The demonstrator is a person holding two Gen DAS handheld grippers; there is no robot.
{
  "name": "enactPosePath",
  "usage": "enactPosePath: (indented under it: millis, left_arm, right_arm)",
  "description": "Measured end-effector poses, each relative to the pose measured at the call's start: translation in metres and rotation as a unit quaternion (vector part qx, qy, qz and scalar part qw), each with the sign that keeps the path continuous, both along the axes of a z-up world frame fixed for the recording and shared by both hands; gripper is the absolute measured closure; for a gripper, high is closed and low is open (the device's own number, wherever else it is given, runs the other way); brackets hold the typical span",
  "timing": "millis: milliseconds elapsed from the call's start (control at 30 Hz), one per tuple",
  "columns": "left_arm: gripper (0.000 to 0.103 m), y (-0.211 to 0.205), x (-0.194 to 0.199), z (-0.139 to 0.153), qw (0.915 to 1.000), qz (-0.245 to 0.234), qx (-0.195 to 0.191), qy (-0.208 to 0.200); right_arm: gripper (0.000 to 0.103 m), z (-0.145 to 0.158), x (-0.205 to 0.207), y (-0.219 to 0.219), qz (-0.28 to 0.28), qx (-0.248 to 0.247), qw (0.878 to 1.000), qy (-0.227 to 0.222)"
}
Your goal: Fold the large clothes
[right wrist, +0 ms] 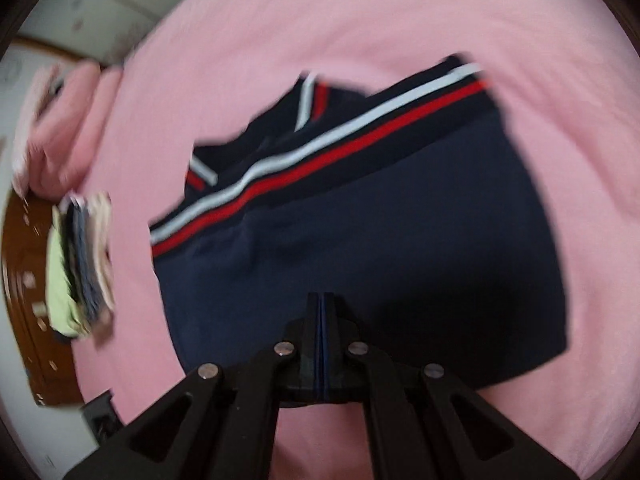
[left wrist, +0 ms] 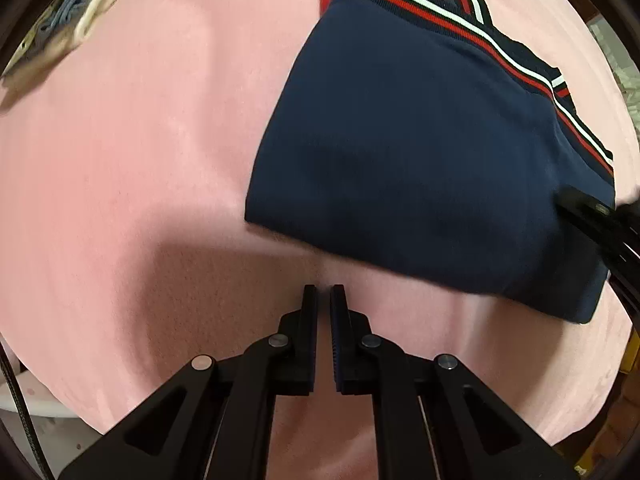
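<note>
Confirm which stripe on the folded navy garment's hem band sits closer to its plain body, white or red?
The red stripe; the white stripe runs beside it, farther from the navy garment's plain body.

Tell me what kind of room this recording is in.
Probably a bedroom: a folded navy garment lies on a bed under a pink sheet, beside a stack of folded clothes and pink pillows.
</note>
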State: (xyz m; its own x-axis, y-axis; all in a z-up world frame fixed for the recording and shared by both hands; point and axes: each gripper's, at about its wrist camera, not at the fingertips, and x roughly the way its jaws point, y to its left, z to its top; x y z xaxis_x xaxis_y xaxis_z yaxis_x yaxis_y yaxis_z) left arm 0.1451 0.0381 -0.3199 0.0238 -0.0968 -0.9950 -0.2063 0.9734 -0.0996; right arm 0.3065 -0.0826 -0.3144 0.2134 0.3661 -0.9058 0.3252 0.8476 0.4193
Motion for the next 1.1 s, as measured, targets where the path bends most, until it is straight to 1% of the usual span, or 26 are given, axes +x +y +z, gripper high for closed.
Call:
enactPosePath:
  millis: [33,100,167,200,233,333,400,467,500,567,600,633,667,767,800,867,900,933,967,1067,1100]
  left_arm:
    - [0.099,0.0,-0.001,-0.001,1.0,0.0,-0.004,0.001]
    - [0.098,0.002,-0.003,-0.002,0.9999,0.0,-0.012,0.002]
    - [0.098,0.003,-0.003,-0.005,0.9998,0.001,-0.02,0.005]
    - [0.098,0.014,-0.001,-0.002,0.9997,0.001,-0.023,0.009]
    - [0.098,0.014,0.0,-0.003,0.9996,0.002,-0.025,0.013]
    - [0.098,0.013,0.003,-0.005,0.9993,0.01,-0.029,0.023]
    - [0.095,0.024,0.006,-0.004,0.9989,0.018,-0.037,0.023]
    - [0.085,0.035,0.006,0.001,0.998,0.028,-0.054,0.019]
    - [0.082,0.04,0.006,0.0,0.9975,0.032,-0.061,0.016]
    - [0.071,0.046,0.003,0.004,0.9958,0.044,-0.08,0.005]
    - [0.068,0.052,0.002,0.005,0.9951,0.048,-0.087,0.001]
    - [0.061,0.053,0.001,0.007,0.994,0.053,-0.096,-0.006]
    - [0.055,0.054,0.001,0.008,0.9925,0.059,-0.106,-0.015]
    - [0.052,0.056,-0.003,0.01,0.9873,0.078,-0.133,-0.038]
    - [0.051,0.059,-0.004,0.01,0.9841,0.087,-0.148,-0.045]
    - [0.051,0.068,-0.007,0.008,0.9736,0.11,-0.19,-0.063]
    - [0.051,0.068,-0.009,0.013,0.9698,0.118,-0.202,-0.07]
    - [0.052,0.068,-0.009,0.009,0.9676,0.123,-0.207,-0.076]
    - [0.052,0.069,-0.008,0.012,0.9661,0.127,-0.21,-0.081]
    - [0.052,0.068,-0.004,0.009,0.9638,0.134,-0.211,-0.092]
    - [0.052,0.065,0.003,0.005,0.9619,0.137,-0.215,-0.098]
  right_arm:
    - [0.103,-0.005,0.004,0.007,0.023,-0.022,0.999,0.006]
    - [0.103,-0.011,0.01,0.017,0.049,-0.053,0.997,0.004]
    - [0.103,-0.02,0.016,0.022,0.065,-0.064,0.996,0.006]
    - [0.103,-0.023,0.019,0.024,0.068,-0.064,0.996,0.008]
    - [0.103,-0.024,0.021,0.024,0.073,-0.065,0.995,0.01]
    - [0.103,-0.024,0.027,0.032,0.099,-0.084,0.991,0.012]
    - [0.103,-0.023,0.028,0.04,0.116,-0.104,0.988,0.007]
    - [0.103,-0.022,0.028,0.046,0.126,-0.117,0.985,0.002]
    - [0.103,-0.021,0.028,0.047,0.13,-0.121,0.984,0.001]
    - [0.103,-0.021,0.028,0.049,0.134,-0.125,0.983,-0.002]
    - [0.103,-0.021,0.028,0.05,0.135,-0.126,0.983,-0.003]
    - [0.103,-0.021,0.028,0.051,0.135,-0.126,0.983,-0.004]
    - [0.103,-0.021,0.028,0.051,0.135,-0.126,0.983,-0.005]
    - [0.103,-0.021,0.027,0.053,0.135,-0.122,0.983,-0.008]
    - [0.103,-0.021,0.028,0.053,0.136,-0.119,0.983,-0.009]
    - [0.103,-0.023,0.025,0.056,0.137,-0.115,0.984,-0.011]
    - [0.103,-0.023,0.024,0.055,0.139,-0.113,0.984,-0.012]
    - [0.103,-0.022,0.022,0.049,0.141,-0.112,0.984,-0.013]
    - [0.103,-0.022,0.022,0.046,0.141,-0.11,0.984,-0.014]
    - [0.103,-0.022,0.02,0.042,0.139,-0.106,0.984,-0.016]
    - [0.103,-0.022,0.02,0.042,0.138,-0.105,0.985,-0.017]
